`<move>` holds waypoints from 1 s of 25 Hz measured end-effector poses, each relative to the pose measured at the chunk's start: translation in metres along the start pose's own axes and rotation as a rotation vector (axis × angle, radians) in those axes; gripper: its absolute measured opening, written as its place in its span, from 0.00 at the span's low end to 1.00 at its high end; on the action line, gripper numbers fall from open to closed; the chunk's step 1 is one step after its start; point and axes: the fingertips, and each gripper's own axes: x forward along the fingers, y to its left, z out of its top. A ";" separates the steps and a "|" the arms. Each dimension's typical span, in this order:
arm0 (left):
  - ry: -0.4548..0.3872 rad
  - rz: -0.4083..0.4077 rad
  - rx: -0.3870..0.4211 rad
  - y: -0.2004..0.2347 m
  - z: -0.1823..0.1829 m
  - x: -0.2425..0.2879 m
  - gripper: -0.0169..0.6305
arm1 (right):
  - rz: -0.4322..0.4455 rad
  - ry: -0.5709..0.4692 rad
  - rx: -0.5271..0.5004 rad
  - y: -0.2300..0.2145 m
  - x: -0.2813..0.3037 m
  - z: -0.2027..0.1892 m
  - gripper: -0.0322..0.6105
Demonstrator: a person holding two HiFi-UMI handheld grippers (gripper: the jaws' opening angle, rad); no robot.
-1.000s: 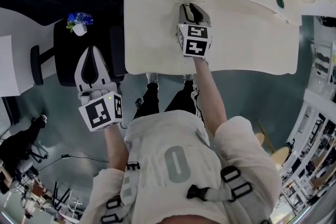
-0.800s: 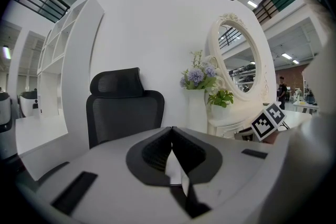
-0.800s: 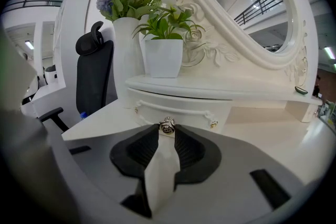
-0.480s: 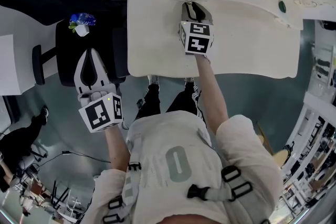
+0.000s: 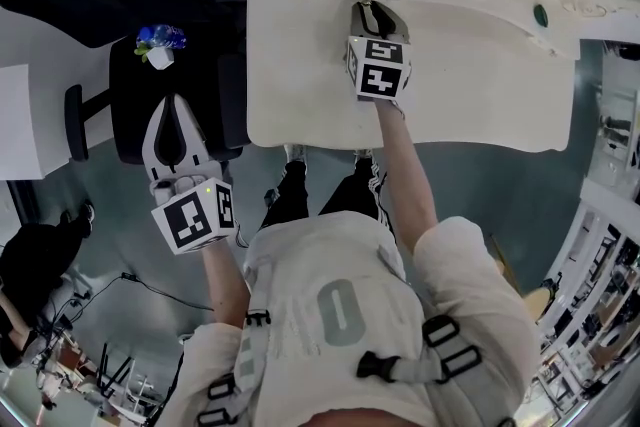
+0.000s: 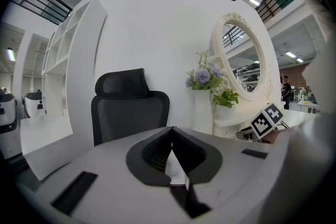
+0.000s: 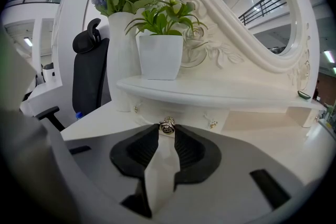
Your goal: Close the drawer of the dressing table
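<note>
The white dressing table [image 5: 300,65] carries a raised shelf [image 7: 210,94] with small drawers under it. My right gripper [image 5: 367,7] reaches over the tabletop to the shelf's front. In the right gripper view its fingertips [image 7: 167,131] are shut on the round metal knob [image 7: 167,125] of the middle drawer [image 7: 181,113], whose front looks close to flush with its neighbours. My left gripper [image 5: 177,101] hangs off the table's left side in front of a black office chair [image 6: 128,107]. Its jaws [image 6: 171,132] meet at the tips with nothing between them.
A white vase of flowers [image 7: 122,44] and a white potted plant [image 7: 160,52] stand on the shelf, with an oval mirror [image 7: 247,8] behind. Two other drawer knobs [image 7: 137,109] [image 7: 212,124] flank the held one. A small pot of blue flowers [image 5: 155,43] sits by the chair.
</note>
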 end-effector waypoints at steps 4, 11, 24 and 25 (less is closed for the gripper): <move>-0.012 0.002 0.007 0.003 0.001 -0.001 0.06 | 0.003 -0.004 0.001 0.000 0.001 -0.001 0.21; -0.036 -0.003 0.000 -0.001 0.008 -0.007 0.06 | 0.025 -0.011 0.002 0.004 -0.008 0.007 0.30; -0.205 -0.009 -0.033 -0.048 0.074 -0.039 0.06 | 0.063 -0.295 -0.017 -0.010 -0.134 0.116 0.30; -0.219 -0.010 -0.033 -0.053 0.079 -0.042 0.06 | 0.063 -0.329 -0.024 -0.013 -0.149 0.126 0.30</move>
